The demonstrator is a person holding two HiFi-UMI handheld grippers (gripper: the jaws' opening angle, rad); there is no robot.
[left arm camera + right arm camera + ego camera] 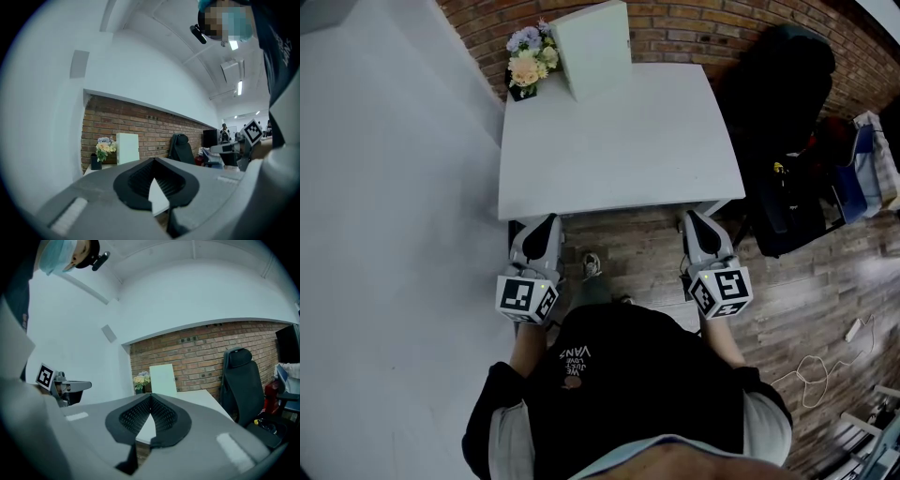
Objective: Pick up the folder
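Two ribbed black pad pairs pressed together, empty: left hand-held gripper (541,225), right hand-held gripper (694,221) | flat pale rectangular folder (592,47) upright at far edge of smooth white counter (619,150), beside flowers (528,58).

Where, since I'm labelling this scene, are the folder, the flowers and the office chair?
folder (592,49): head view, middle of its white cover.
flowers (528,64): head view, on the blooms.
office chair (239,385): right gripper view, on its backrest.
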